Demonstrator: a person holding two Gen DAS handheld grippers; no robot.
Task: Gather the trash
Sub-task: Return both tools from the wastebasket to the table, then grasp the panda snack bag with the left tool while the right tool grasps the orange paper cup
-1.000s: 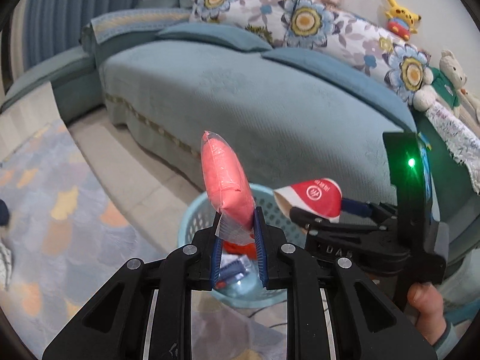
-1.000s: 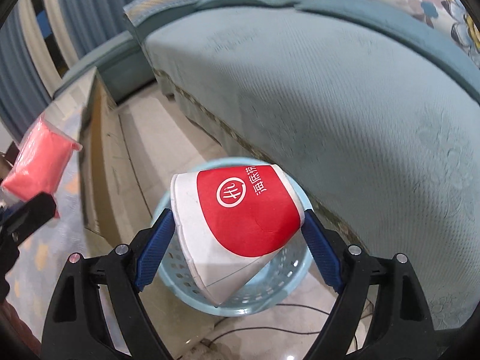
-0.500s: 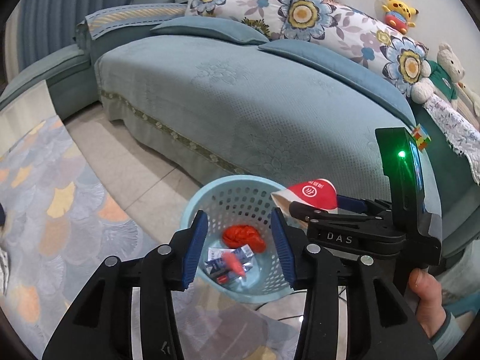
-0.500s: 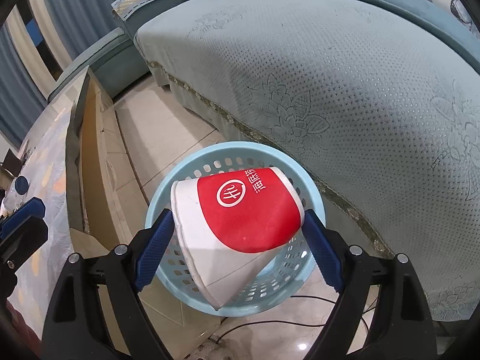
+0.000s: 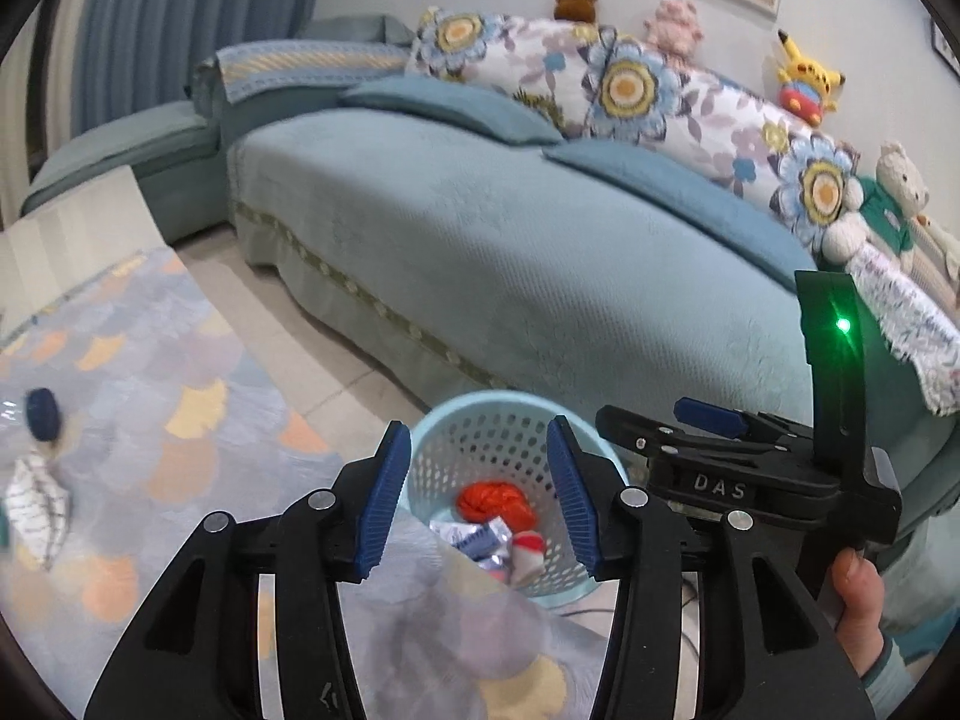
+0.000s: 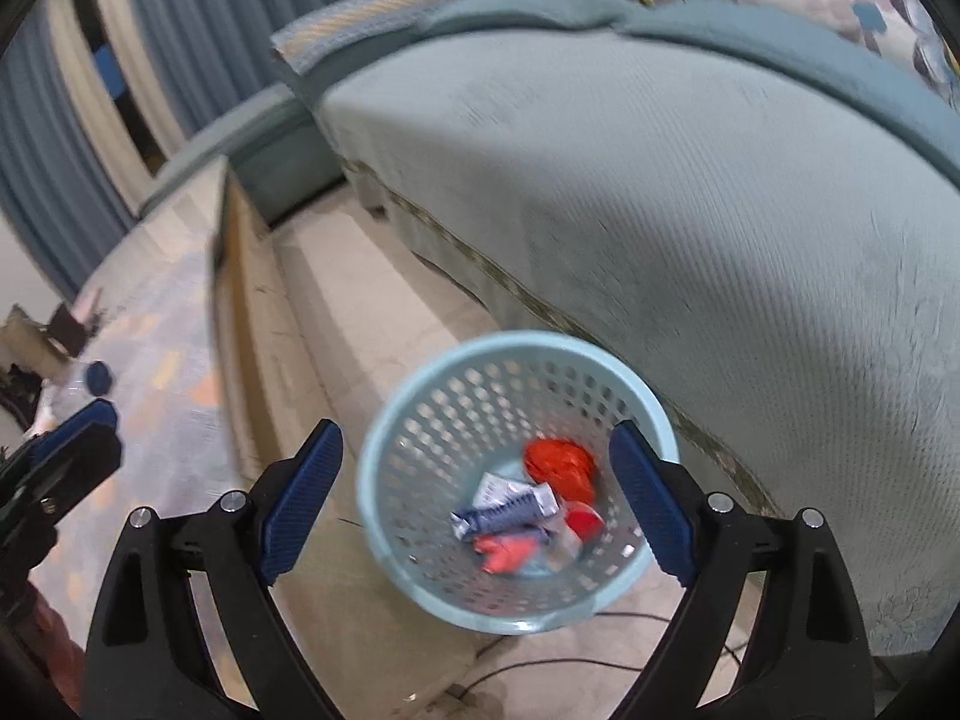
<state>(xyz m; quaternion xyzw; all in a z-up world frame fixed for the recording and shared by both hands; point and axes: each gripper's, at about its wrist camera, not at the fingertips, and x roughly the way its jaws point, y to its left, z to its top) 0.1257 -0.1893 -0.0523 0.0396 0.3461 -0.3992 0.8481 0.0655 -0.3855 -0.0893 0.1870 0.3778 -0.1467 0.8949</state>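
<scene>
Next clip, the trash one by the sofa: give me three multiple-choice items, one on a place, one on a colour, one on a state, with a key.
1. Where does the basket stand?
A. on the sofa
B. on the floor beside the sofa
C. on the rug

2. What colour is the basket?
A. light blue
B. yellow
C. black

3. How is the right gripper?
A. shut on a cup
B. shut, empty
C. open, empty

Key: 1 B, it sits on tile at the sofa's skirt; 2 A, pale blue perforated wall; 3 C, fingers wide apart, nothing between.

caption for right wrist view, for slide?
Open right claw above the light-blue basket holding red and white wrappers, beside the teal sofa.
</scene>
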